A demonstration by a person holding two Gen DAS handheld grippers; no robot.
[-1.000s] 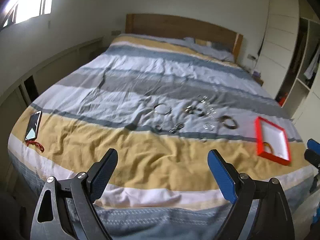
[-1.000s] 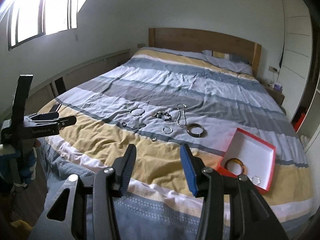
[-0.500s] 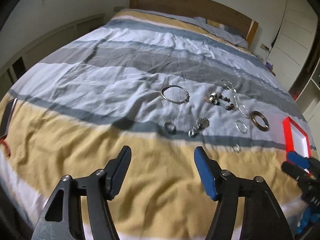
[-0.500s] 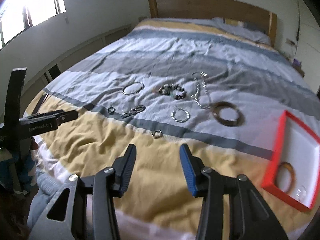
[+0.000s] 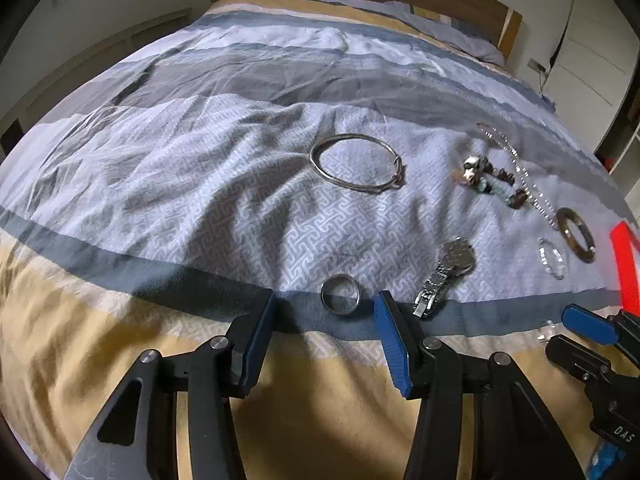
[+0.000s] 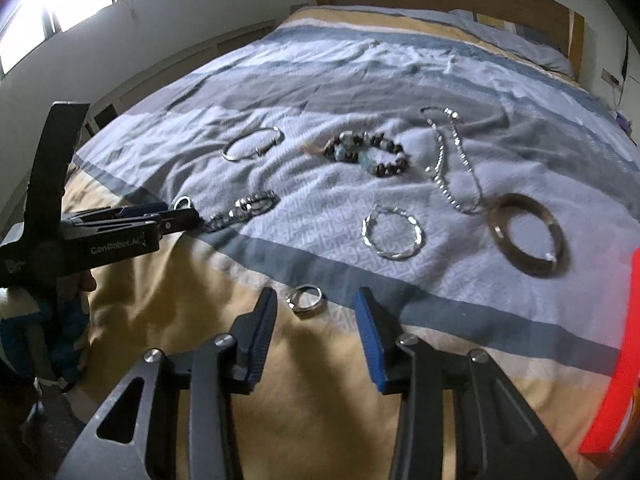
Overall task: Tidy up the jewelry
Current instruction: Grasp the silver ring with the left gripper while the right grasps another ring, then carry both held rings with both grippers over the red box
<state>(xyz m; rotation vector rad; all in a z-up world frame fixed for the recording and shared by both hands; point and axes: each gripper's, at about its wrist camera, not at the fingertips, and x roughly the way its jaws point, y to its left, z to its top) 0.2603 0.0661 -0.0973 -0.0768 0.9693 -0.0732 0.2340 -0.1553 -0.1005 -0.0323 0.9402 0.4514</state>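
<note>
Left claw (image 5: 324, 320) gapes wide over a ring (image 5: 340, 299) on the bed (image 5: 200, 168); a watch (image 5: 446, 276) lies beside. Right claw (image 6: 316, 322) (also wide) frames another ring (image 6: 306, 297).

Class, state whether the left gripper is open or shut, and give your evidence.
Open: the left gripper has its fingers spread, with the ring lying between them, untouched.

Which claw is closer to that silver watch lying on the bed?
Left. The left claw is just beside the silver watch; the right claw hovers farther along the bed, over a small ring.
</note>
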